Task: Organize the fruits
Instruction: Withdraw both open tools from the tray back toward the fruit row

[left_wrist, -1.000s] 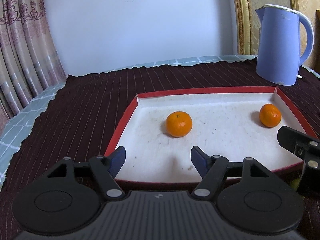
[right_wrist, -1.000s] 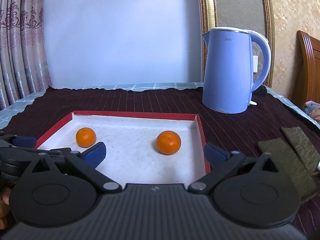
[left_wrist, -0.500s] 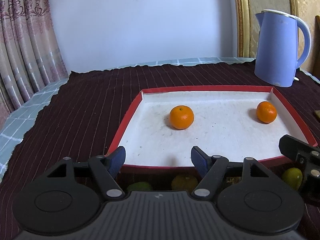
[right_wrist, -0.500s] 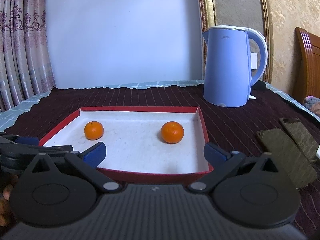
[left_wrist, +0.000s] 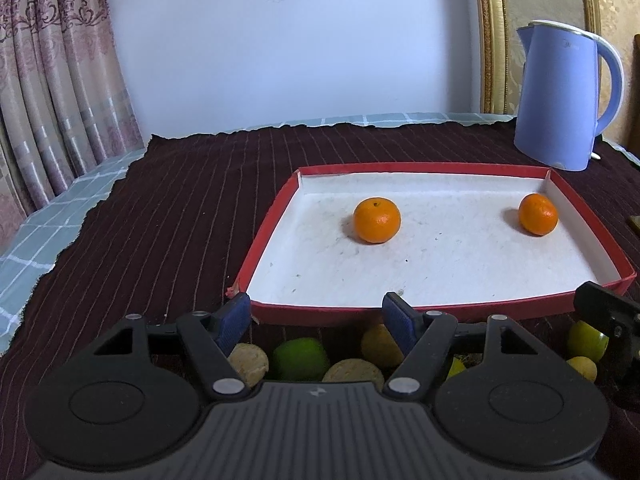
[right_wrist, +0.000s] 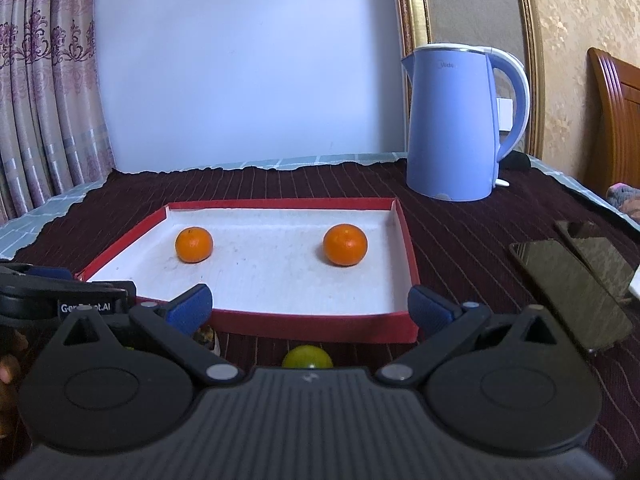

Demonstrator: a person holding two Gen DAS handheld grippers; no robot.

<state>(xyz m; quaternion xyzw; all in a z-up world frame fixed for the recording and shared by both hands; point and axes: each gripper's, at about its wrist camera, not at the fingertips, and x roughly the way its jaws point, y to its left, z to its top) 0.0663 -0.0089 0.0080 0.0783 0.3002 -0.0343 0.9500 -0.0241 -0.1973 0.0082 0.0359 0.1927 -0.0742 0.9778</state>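
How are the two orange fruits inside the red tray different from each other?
In the left wrist view, the left round orange mandarin lies near the middle of the red-rimmed white tray, away from its walls; the right round orange mandarin lies close to the tray's right wall, near the far corner. The left one looks slightly larger and shows a dark stem spot on top. Both are round, orange and untouched.

— Looks like a home, a lived-in room.
— Shown by what?
— Patterned curtains, gold-framed panel on textured wallpaper, carved wooden headboard or chair (hard to tell which).
— Anything on the table?
— Dark striped cloth, blue kettle, two phones.
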